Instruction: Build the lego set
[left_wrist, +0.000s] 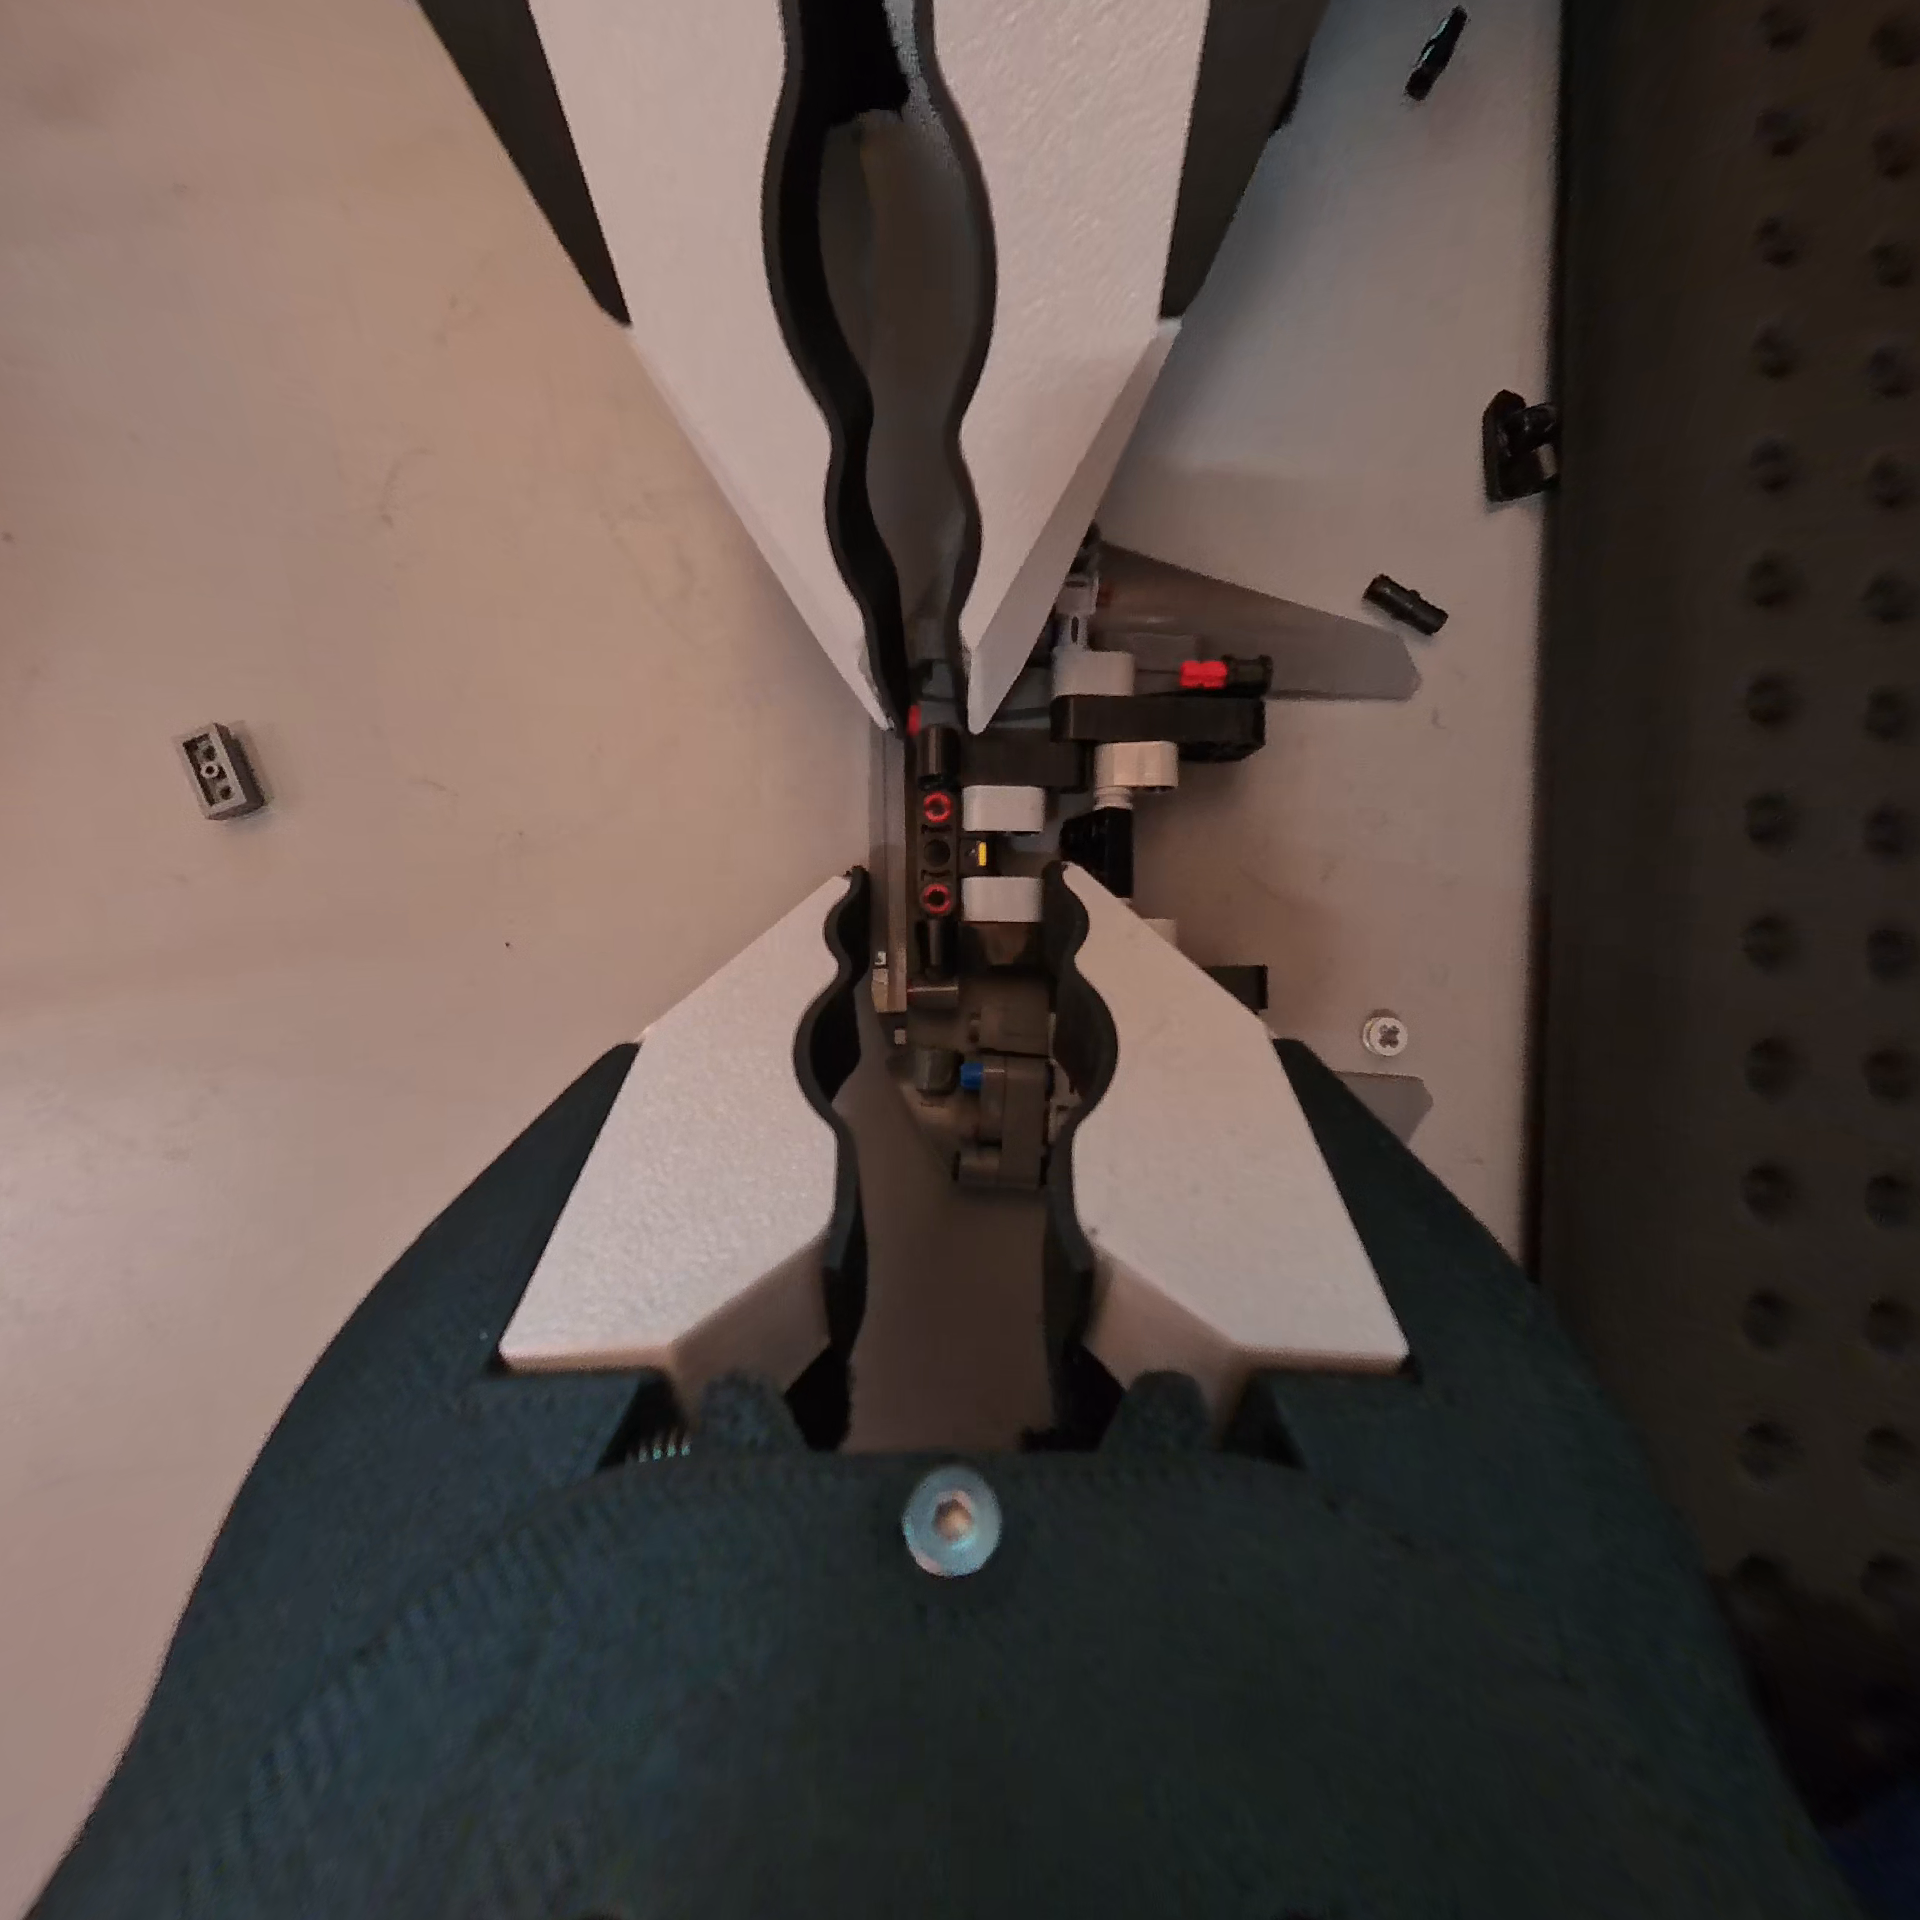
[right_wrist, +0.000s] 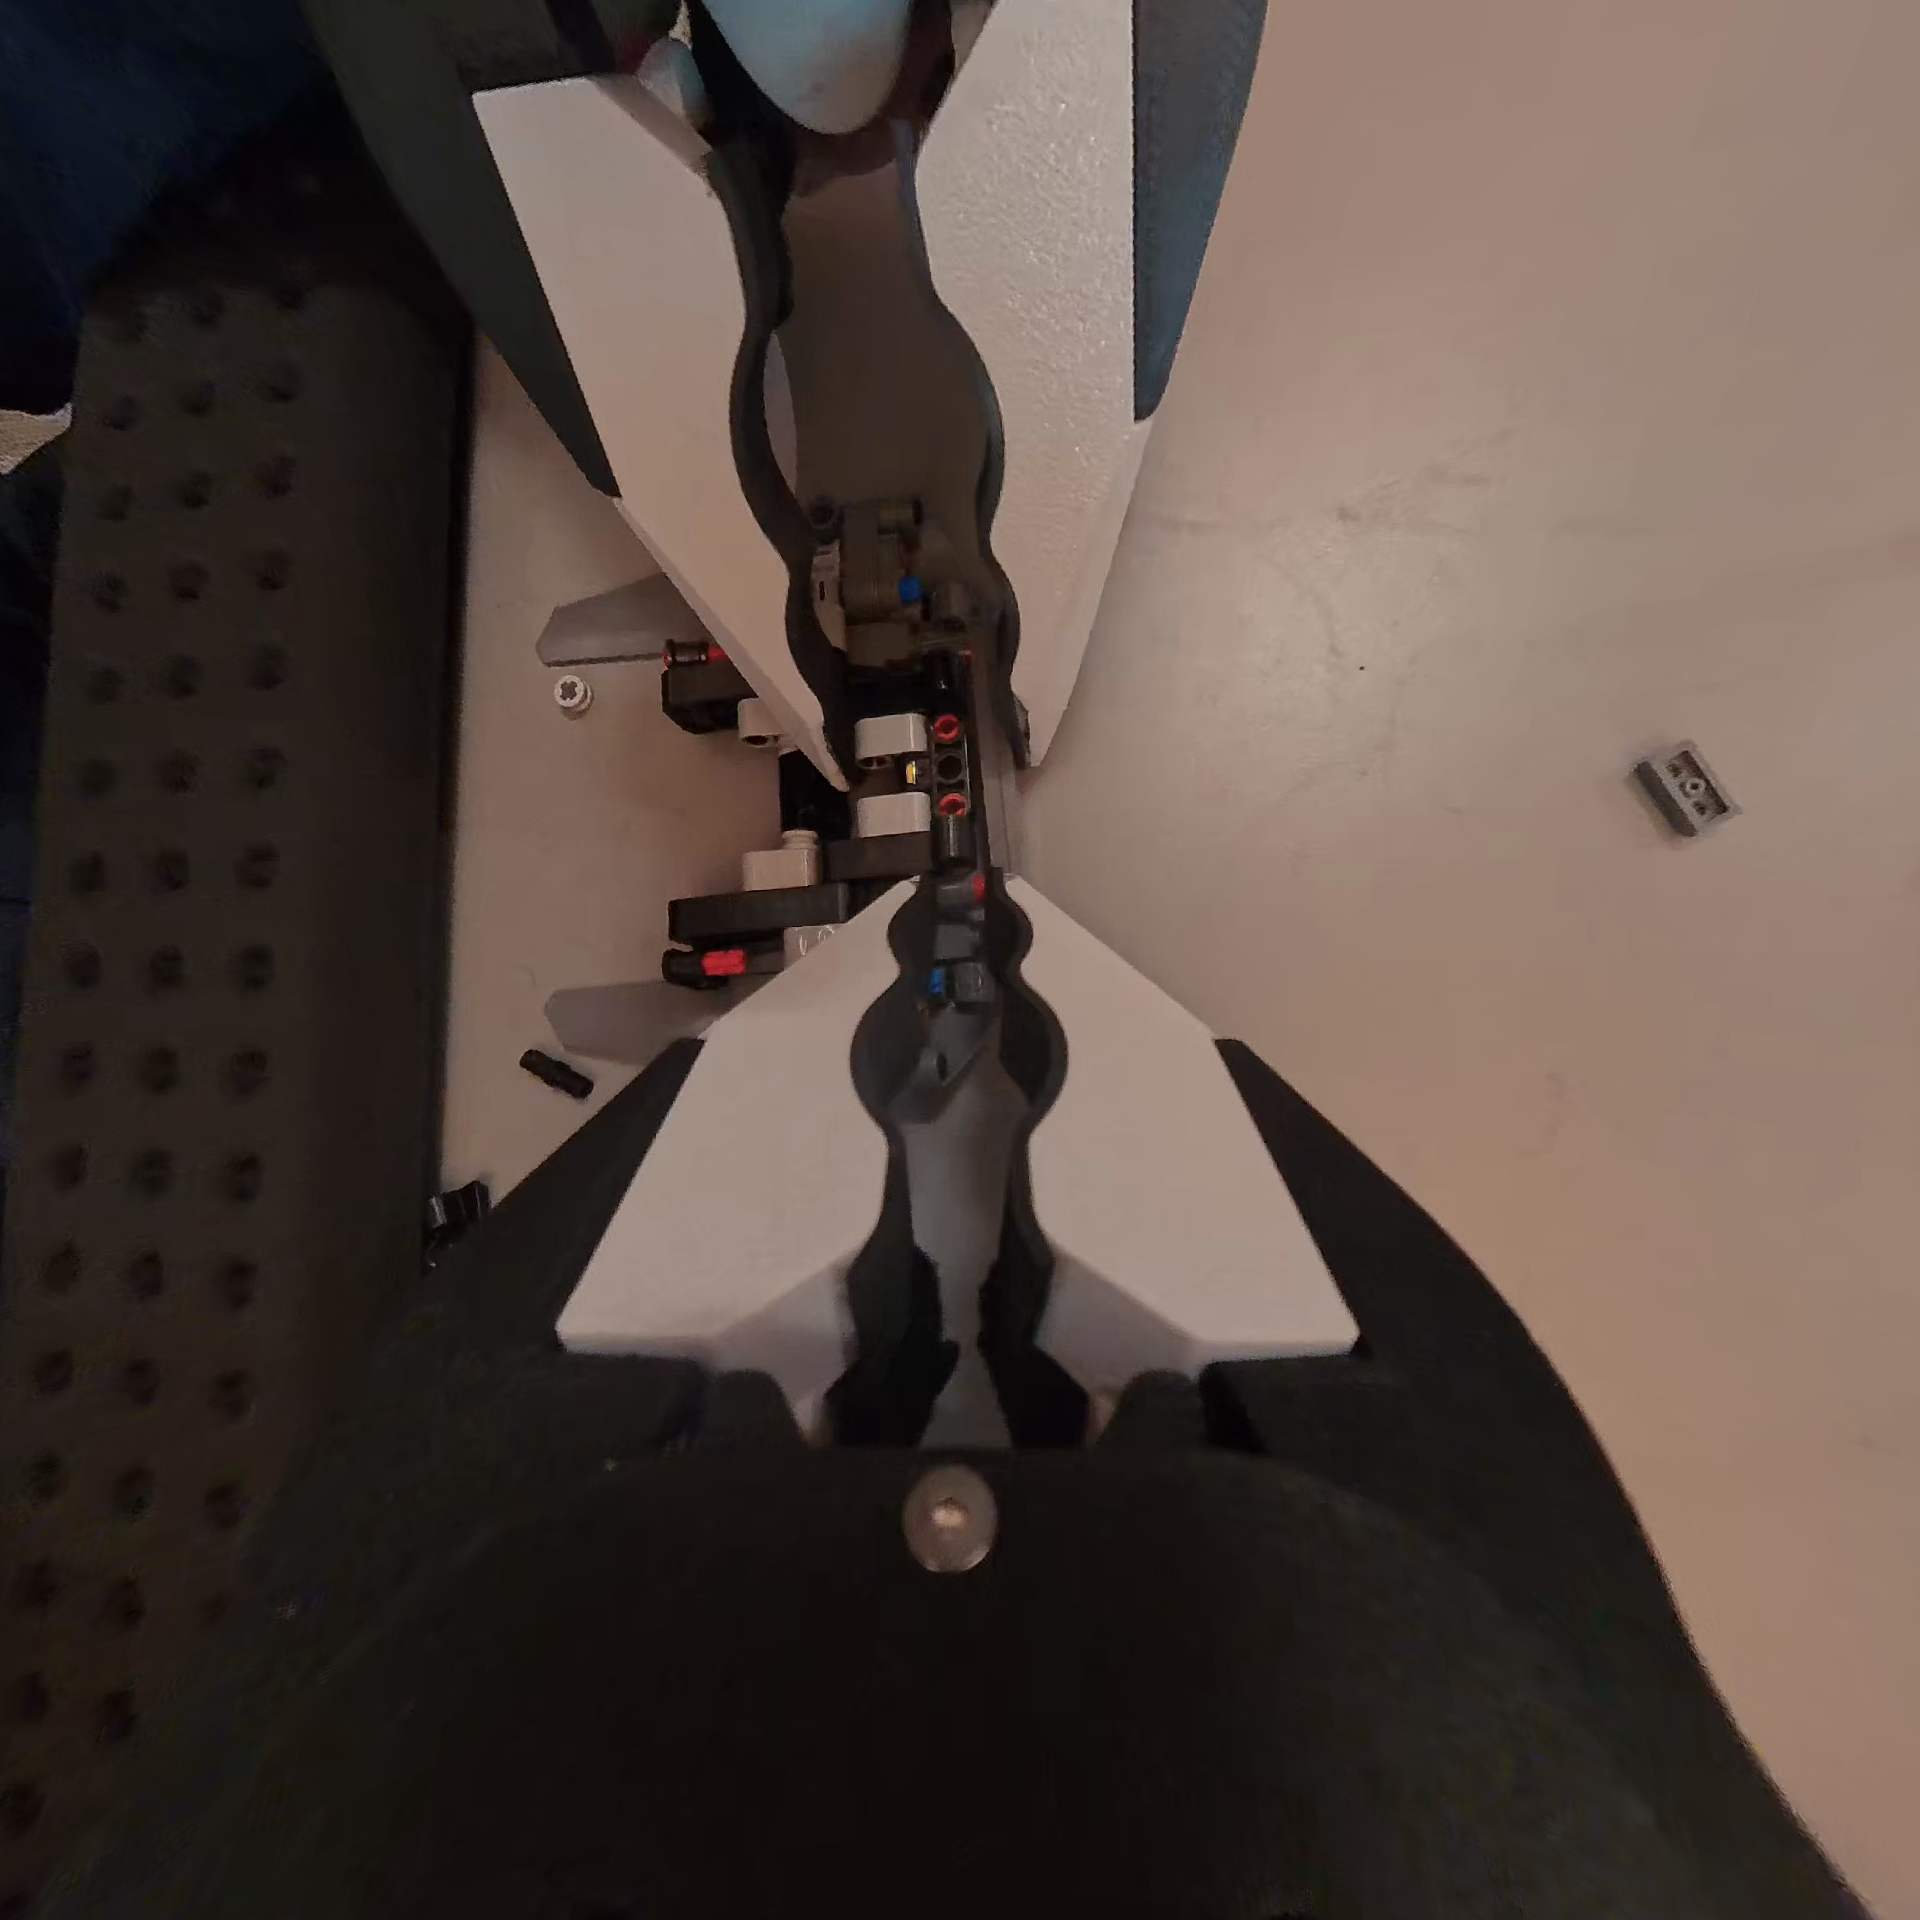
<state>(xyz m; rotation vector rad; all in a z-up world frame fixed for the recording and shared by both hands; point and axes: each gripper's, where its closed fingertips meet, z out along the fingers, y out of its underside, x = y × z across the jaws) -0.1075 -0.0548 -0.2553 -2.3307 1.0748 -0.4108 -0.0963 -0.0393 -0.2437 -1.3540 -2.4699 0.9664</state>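
A partly built lego model (left_wrist: 940, 852) hangs between my two grippers above a pale table: a black beam with red pins, white connectors and grey wing panels (left_wrist: 1288, 644). My left gripper (left_wrist: 956, 894) is shut on the model's dark grey block (left_wrist: 1003, 1101). My right gripper (right_wrist: 956, 894) faces it and is shut on the other end of the model (right_wrist: 951, 769). The right gripper enters the left wrist view from the top (left_wrist: 932, 717). The left gripper enters the right wrist view from the top (right_wrist: 932, 769).
A loose small grey brick (left_wrist: 223, 774) (right_wrist: 1685, 792) lies on the table. A black pin (left_wrist: 1405, 603), a black clip (left_wrist: 1517, 447) and a white round piece (left_wrist: 1387, 1034) lie near a dark studded mat (left_wrist: 1745, 831) (right_wrist: 208, 831). A light blue gloved hand (right_wrist: 821, 62) holds the left gripper. Left and right tips are no more than a few centimetres apart.
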